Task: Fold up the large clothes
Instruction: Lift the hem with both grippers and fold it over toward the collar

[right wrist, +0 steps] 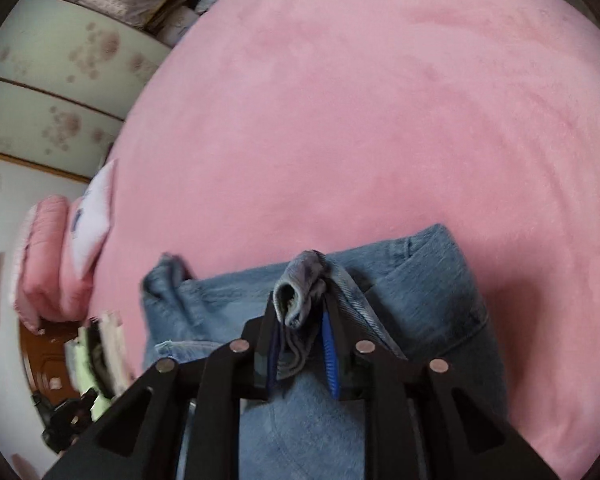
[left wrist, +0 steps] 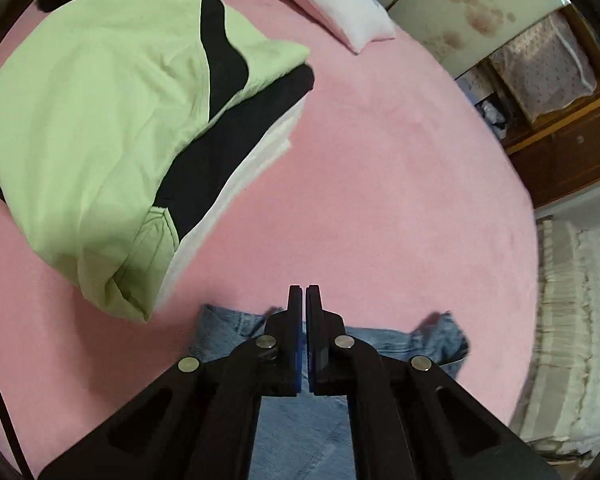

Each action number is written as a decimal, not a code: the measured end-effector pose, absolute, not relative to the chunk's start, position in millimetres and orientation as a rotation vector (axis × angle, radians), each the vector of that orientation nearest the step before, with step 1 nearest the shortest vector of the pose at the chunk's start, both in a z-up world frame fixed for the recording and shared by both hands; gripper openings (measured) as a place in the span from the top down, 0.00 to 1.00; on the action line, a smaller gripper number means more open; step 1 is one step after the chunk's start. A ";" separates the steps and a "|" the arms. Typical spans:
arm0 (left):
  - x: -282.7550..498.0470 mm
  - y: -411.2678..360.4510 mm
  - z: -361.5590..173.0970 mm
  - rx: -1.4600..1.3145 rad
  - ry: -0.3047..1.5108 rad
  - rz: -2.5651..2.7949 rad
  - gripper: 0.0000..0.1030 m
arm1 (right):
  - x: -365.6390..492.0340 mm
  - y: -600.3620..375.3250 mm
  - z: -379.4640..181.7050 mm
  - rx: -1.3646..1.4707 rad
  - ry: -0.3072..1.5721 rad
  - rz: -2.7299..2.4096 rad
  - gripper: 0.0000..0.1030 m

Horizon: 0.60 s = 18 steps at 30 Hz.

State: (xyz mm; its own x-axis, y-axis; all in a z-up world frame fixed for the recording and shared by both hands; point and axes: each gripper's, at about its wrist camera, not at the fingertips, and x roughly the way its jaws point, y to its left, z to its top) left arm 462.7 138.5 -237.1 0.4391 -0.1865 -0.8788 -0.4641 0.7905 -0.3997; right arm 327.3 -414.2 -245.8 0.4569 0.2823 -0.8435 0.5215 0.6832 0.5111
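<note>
Blue jeans [left wrist: 296,428] lie on the pink bed cover [left wrist: 380,168], below my left gripper [left wrist: 304,292]. Its jaws are shut with almost no gap, and no cloth shows between them. In the right wrist view my right gripper [right wrist: 300,300] is shut on a bunched fold of the jeans [right wrist: 420,292], which sticks up between the fingers. The rest of the jeans hang and spread under it onto the pink cover [right wrist: 360,120].
A stack of folded clothes, light green and black on top [left wrist: 100,132], sits on the bed at the left. A white pillow [left wrist: 340,4] lies at the far end. A wardrobe [left wrist: 460,12] and wooden shelves [left wrist: 572,136] stand beyond the bed's right edge.
</note>
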 end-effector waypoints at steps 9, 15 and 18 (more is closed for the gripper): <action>436.9 55.2 -251.5 -0.411 1.310 0.020 0.83 | 318.2 -398.8 -192.3 0.576 1.040 -0.107 0.75; 399.9 -33.2 -270.0 -0.291 1.426 -0.201 0.58 | 300.8 -305.0 -195.5 0.283 1.153 0.245 0.75; 377.5 -68.1 -278.6 -0.237 1.453 -0.256 0.55 | 280.7 -248.2 -215.7 0.247 1.209 0.459 0.75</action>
State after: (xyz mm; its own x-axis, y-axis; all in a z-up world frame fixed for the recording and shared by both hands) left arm 377.5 -68.1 -278.6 0.0997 -0.3136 -0.9443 0.0284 0.9496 -0.3123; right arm 280.7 -248.2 -215.7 0.2778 0.4668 -0.8396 -0.2086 0.8825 0.4216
